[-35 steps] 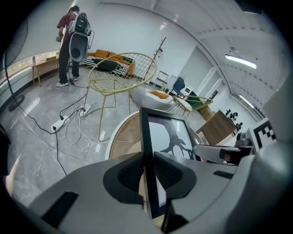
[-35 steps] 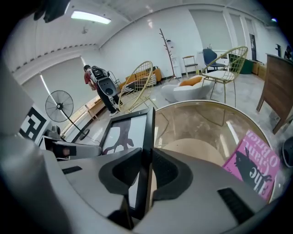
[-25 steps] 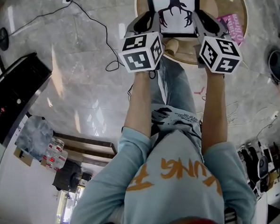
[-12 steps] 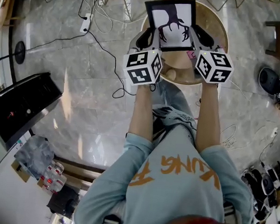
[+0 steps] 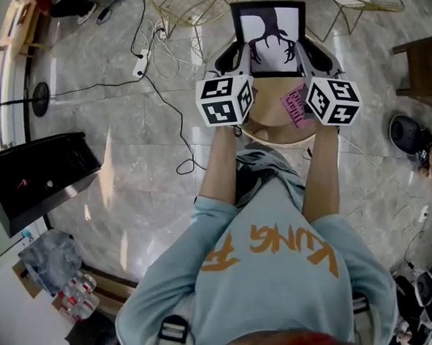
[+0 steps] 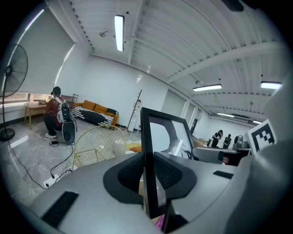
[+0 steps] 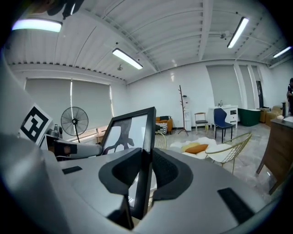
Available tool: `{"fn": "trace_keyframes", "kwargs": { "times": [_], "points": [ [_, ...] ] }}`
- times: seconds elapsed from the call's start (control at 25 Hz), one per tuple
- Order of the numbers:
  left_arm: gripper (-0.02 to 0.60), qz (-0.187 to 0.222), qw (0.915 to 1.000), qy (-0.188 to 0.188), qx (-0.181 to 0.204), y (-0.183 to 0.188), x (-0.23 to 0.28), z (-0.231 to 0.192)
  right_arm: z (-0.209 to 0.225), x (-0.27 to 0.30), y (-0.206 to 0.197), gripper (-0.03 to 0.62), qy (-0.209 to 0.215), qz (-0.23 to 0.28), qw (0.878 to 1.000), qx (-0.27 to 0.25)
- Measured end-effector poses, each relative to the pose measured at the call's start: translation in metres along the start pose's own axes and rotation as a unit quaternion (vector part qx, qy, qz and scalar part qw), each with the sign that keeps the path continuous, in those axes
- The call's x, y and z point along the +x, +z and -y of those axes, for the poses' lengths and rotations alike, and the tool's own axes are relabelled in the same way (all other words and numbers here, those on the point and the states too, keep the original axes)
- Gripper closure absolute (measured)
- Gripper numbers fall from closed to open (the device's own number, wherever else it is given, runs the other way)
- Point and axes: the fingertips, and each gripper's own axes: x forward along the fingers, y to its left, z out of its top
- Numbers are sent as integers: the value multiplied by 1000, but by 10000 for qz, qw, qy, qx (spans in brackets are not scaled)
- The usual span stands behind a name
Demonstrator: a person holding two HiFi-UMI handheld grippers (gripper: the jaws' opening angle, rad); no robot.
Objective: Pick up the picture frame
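Black picture frame [image 5: 267, 34] clamped between left hand-held gripper [image 5: 236, 58], right hand-held gripper [image 5: 305, 58].

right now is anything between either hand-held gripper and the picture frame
Nothing visible: the left hand-held gripper and the right hand-held gripper each clamp a side edge of the picture frame directly.

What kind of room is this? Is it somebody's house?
Probably not a house. It looks like a big open workroom or studio. There are long strip lights overhead, a wide shiny stone floor, and a sofa, a standing fan and wire chairs spread far apart.
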Motion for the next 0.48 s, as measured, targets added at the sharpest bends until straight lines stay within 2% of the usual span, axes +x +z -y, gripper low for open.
{"fn": "trace_keyframes", "kwargs": {
  "times": [0.32, 0.48],
  "points": [
    [502, 617, 9966, -251, 493, 79, -18, 24, -7, -22, 74, 520, 44, 781, 9967, -219],
    [500, 856, 9937, -260, 680, 102, -27, 36, -9, -34, 98, 520, 55, 1084, 9936, -298]
  ]
}}
